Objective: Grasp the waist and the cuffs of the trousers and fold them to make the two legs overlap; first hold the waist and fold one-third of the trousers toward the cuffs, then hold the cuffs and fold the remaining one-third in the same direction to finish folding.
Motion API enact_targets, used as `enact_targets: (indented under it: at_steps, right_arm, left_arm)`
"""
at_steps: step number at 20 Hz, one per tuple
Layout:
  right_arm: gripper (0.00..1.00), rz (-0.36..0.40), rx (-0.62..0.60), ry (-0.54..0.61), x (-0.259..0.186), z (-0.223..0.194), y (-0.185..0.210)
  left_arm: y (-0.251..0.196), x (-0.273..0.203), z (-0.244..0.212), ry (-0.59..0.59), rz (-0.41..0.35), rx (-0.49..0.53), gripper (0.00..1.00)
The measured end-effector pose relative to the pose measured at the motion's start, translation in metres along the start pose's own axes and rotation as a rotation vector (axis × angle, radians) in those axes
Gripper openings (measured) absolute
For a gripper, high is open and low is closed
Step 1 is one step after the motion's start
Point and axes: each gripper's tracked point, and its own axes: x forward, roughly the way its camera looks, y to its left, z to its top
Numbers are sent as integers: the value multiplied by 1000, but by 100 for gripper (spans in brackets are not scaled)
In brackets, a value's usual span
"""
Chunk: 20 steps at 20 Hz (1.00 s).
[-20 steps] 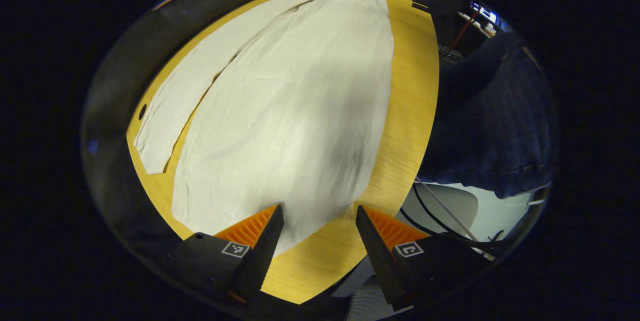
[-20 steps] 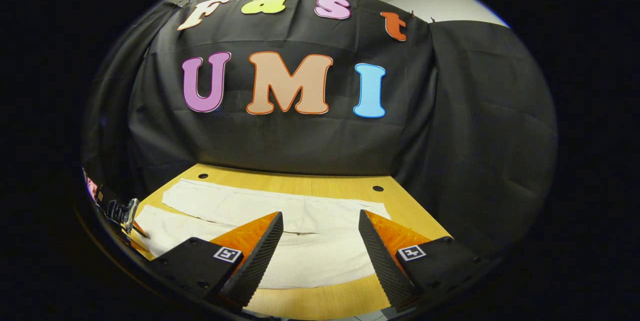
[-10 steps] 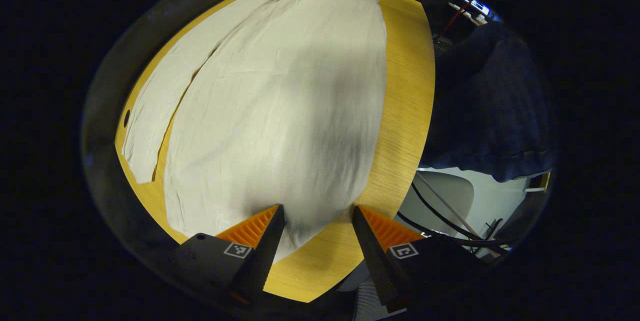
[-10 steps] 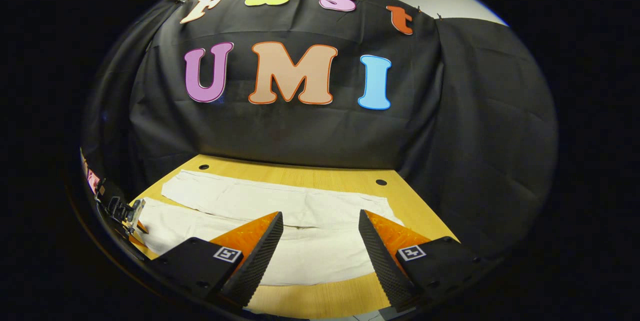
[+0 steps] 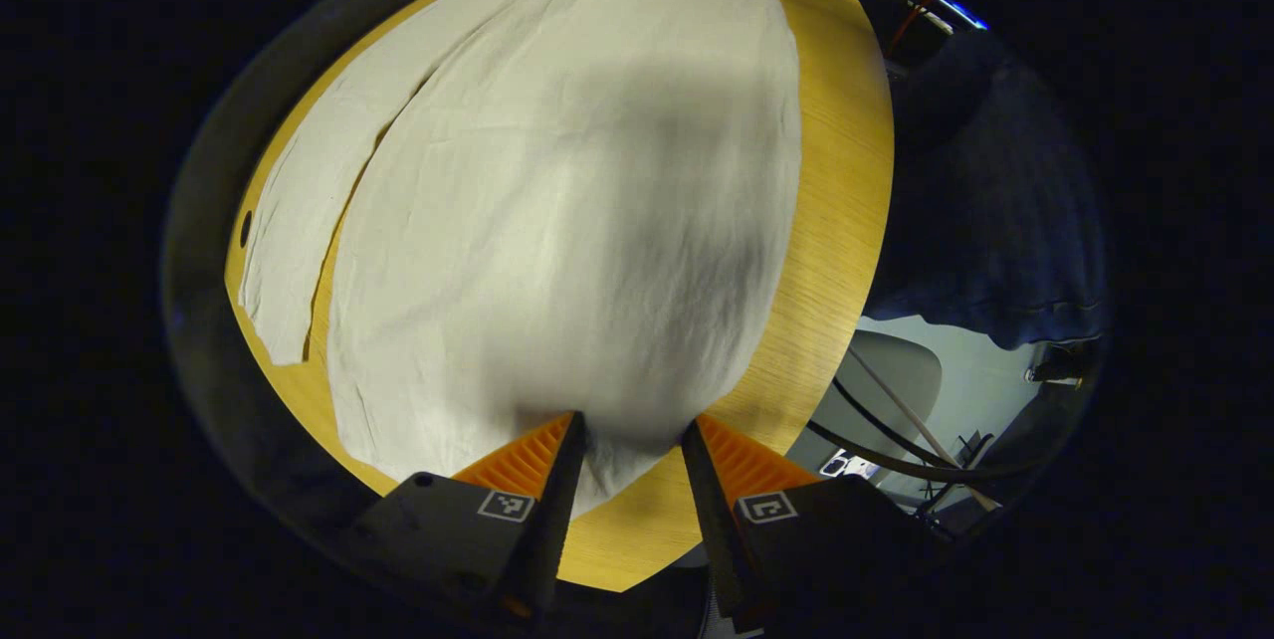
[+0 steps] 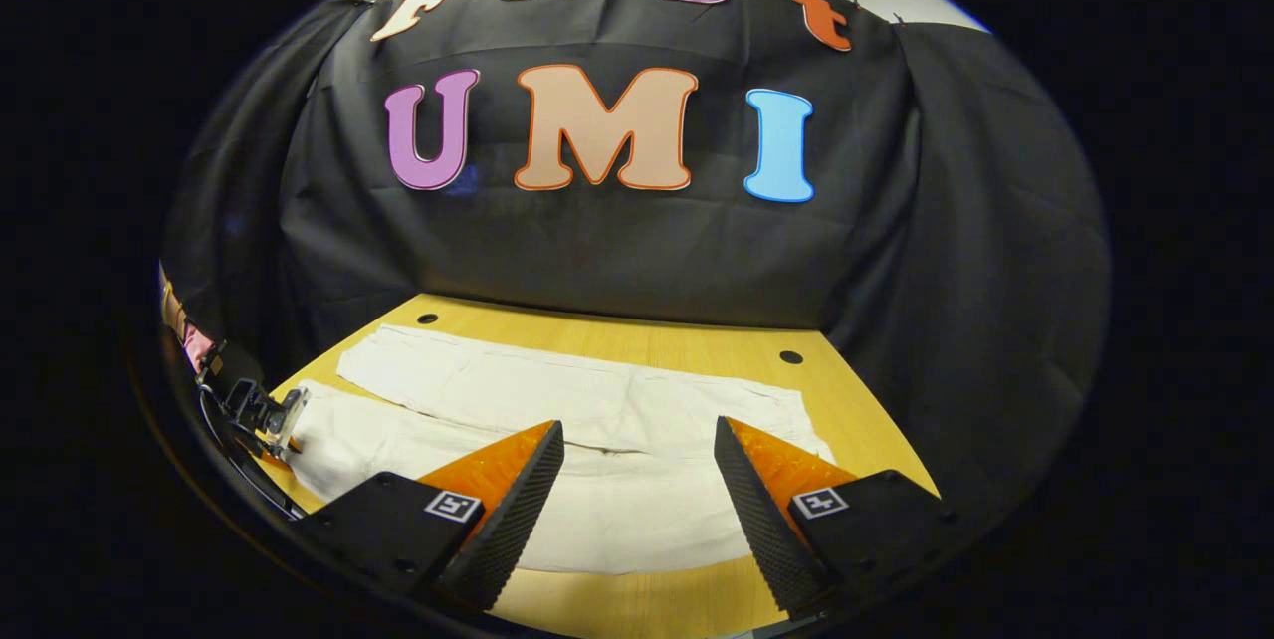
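Cream trousers [image 5: 557, 201] lie flat and spread on the wooden table [image 5: 836, 201], the two legs side by side with a narrow gap between them. My left gripper [image 5: 632, 435] sits at the cuff of the nearer leg, its fingers apart but narrowed, with the cuff's edge between them. In the right gripper view the trousers [image 6: 597, 460] stretch across the table [image 6: 617, 340]. My right gripper [image 6: 637, 440] hovers open over their near edge towards the waist end. The left gripper [image 6: 264, 415] appears there at the far left, at the cuff.
A person's dark clothing [image 5: 995, 221] stands beside the table's right edge, with a white chair [image 5: 886, 390] and cables below it. Black cloth walls close the table's far side [image 6: 617, 241]. Two small holes [image 6: 791, 357] mark the tabletop's far edge.
My left gripper has moved onto the cuff and its fingers have come closer together around the cloth edge. The right gripper has dropped and shifted slightly, still open.
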Motion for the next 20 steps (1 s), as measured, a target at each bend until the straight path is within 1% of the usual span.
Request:
enact_targets:
  at_steps: [1, 2, 3, 4, 5, 8, 10, 12, 14, 16, 20]
  right_arm:
    - [98, 17, -11, 9, 4, -2, -1]
    - [98, 34, -24, 15, 8, -2, -2]
    - [98, 53, -36, 21, 11, -5, -2]
    - [98, 72, -48, 30, 15, -7, -3]
    - [98, 95, -60, 42, 17, -12, -5]
    - [98, 160, -129, 82, 23, -23, -11]
    - [98, 210, -199, 126, 28, -38, -19]
    - [98, 277, -287, 196, 30, -63, -27]
    - [98, 370, -388, 272, 29, -89, -36]
    - [98, 438, -483, 344, 30, -110, -50]
    - [98, 537, -631, 522, 37, -161, -89]
  left_arm:
    - [3, 1, 1, 5, 5, -7, 43]
    - [6, 3, 1, 12, 12, -11, 37]
    - [11, 4, 3, 17, 24, -12, 22]
    - [12, 2, 2, 23, 31, -16, 14]
    - [12, 1, 3, 18, 31, -13, 1]
    - [11, 2, 3, 16, 31, 1, 0]
    - [12, 3, 2, 22, 32, -24, 0]
    - [13, 6, 0, 35, 33, -35, 0]
    - [12, 5, 1, 50, 35, -37, 0]
    - [10, 5, 1, 63, 37, -39, 0]
    - [11, 6, 2, 71, 52, -68, 0]
